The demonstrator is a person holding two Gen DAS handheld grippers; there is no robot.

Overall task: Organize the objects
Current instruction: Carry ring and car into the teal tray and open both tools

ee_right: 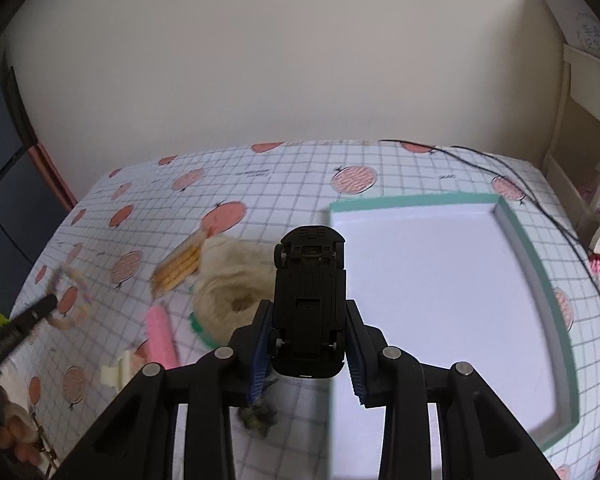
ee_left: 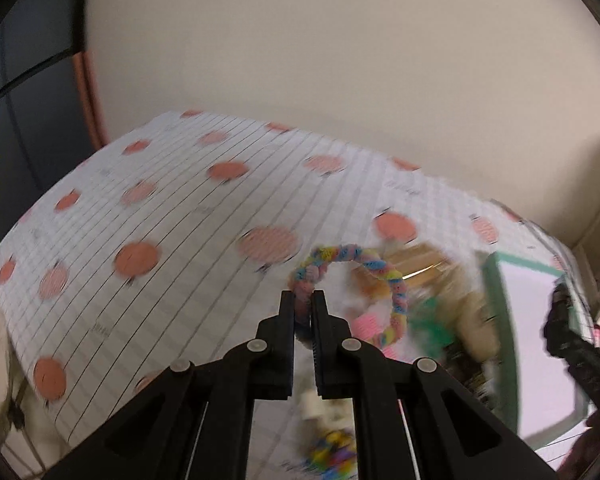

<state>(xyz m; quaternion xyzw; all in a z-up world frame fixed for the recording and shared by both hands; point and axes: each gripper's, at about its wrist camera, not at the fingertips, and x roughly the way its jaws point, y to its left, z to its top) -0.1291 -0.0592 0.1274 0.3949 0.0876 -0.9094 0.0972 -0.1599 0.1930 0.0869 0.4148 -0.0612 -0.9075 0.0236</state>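
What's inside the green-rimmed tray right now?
The green-rimmed tray shows only its bare white floor. Its near left corner is hidden behind the black toy car that the right tool holds, so that corner can't be checked.

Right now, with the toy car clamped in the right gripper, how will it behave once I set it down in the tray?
The toy car looks like rigid plastic, so it should hold shape in the right gripper. Its wheels are exposed, so it may roll on the tray's smooth floor. It is held underside toward the camera, so it could land upside down.
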